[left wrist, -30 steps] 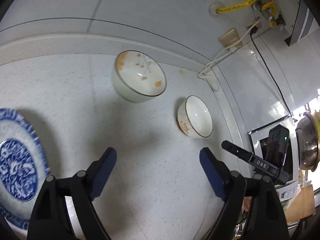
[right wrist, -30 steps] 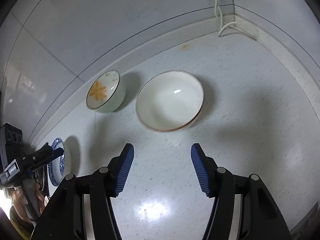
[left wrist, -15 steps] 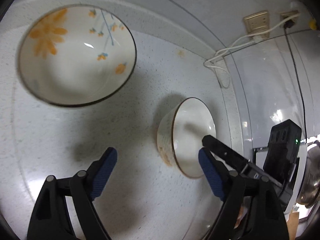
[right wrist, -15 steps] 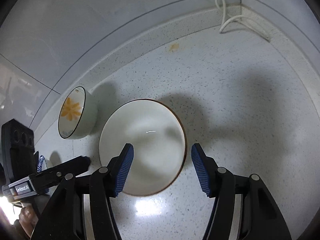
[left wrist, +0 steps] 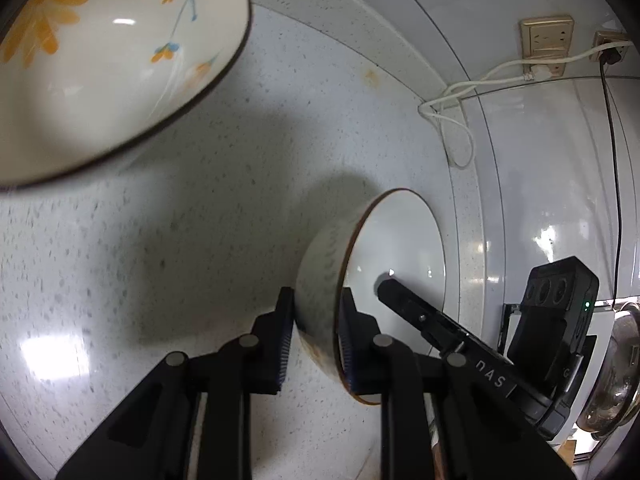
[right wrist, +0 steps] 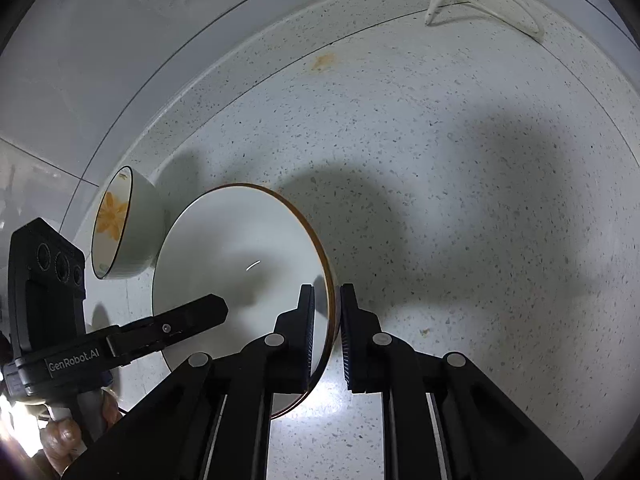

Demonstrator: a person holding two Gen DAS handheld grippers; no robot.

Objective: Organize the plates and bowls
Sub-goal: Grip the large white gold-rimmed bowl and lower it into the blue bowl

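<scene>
A white bowl with a brown rim (left wrist: 394, 256) (right wrist: 236, 264) stands on the speckled counter. My left gripper (left wrist: 314, 344) is shut on its near-left wall, one finger inside, one outside. My right gripper (right wrist: 326, 340) is shut on its right rim the same way. Each gripper shows in the other's view: the right one (left wrist: 472, 344) reaches into the bowl, and the left one (right wrist: 132, 336) reaches in from the left. A white bowl with orange flowers (left wrist: 100, 60) (right wrist: 124, 228) stands just left of it, close to the back wall.
The counter (right wrist: 460, 200) meets a raised backsplash at the back and right. A white cable (left wrist: 452, 120) lies in the corner below wall sockets (left wrist: 548, 40). A metal pot (left wrist: 616, 372) is at the far right.
Both grippers moved down to the brown-rimmed bowl and closed on its opposite walls. They were open half a second ago. The blue plate has left the views.
</scene>
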